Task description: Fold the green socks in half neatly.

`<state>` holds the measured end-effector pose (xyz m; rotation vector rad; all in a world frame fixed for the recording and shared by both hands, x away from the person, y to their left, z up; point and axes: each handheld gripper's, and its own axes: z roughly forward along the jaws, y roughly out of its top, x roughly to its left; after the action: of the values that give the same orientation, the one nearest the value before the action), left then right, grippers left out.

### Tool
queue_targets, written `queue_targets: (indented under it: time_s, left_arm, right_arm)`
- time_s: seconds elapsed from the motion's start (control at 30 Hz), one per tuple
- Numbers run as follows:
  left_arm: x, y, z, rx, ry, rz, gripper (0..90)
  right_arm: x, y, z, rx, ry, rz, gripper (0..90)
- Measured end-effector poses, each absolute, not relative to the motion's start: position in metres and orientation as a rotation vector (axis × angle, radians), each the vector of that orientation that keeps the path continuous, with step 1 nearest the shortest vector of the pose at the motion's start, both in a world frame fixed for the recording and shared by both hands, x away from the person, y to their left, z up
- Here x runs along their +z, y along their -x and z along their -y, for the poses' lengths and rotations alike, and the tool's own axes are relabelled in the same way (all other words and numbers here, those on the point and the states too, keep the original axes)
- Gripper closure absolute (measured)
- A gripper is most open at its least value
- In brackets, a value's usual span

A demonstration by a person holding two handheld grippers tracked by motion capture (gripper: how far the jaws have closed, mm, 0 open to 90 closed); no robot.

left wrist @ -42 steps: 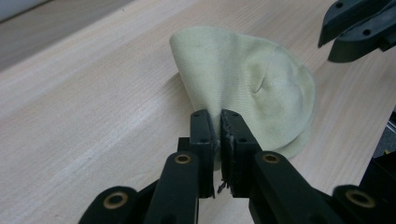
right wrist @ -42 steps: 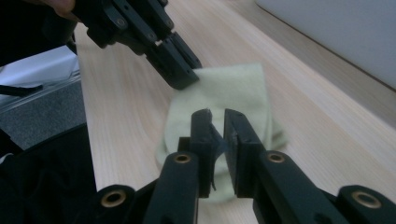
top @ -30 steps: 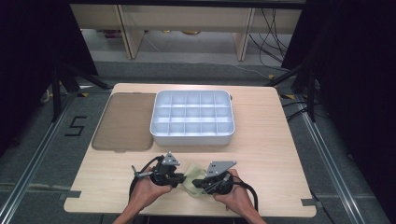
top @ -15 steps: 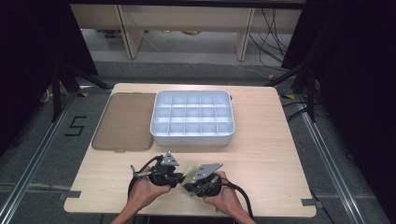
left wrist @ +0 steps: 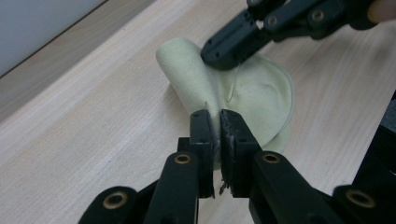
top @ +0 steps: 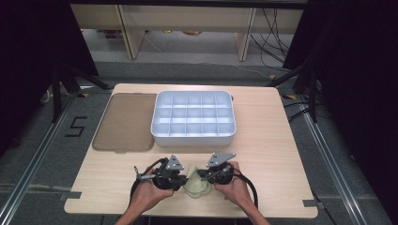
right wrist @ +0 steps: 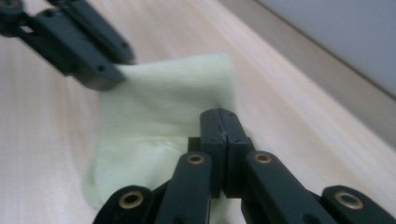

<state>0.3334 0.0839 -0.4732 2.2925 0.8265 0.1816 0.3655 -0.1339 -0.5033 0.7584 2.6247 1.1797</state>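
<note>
Both grippers pinch a pale yellow cloth point(top: 196, 183) over the table point(top: 281, 154).
Left gripper point(left wrist: 219, 128) and right gripper point(right wrist: 218, 122) jaws grip thin edges; uneven pulling could slip the fabric free.

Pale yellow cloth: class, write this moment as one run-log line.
item: pale yellow cloth | left gripper: shut on cloth | right gripper: shut on cloth | place: table near edge | divided tray: untouched

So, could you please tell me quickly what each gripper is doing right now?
Left gripper: closed, pinching the pale yellow cloth.
Right gripper: closed on the same cloth.
</note>
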Motion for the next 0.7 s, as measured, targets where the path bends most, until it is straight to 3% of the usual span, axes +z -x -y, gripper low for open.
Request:
queue_targets:
  time_s: [0.4, 0.7]
  left_arm:
    - [-0.473, -0.334, -0.085, 0.216, -2.299, -0.819, 83.3]
    - [-0.467, -0.329, -0.080, 0.239, -2.273, -0.803, 83.3]
  right_arm:
    - [-0.488, -0.361, 0.147, 1.255, -0.737, -2.604, 90.0]
    - [-0.499, -0.355, 0.150, 1.186, -0.778, -2.673, 89.8]
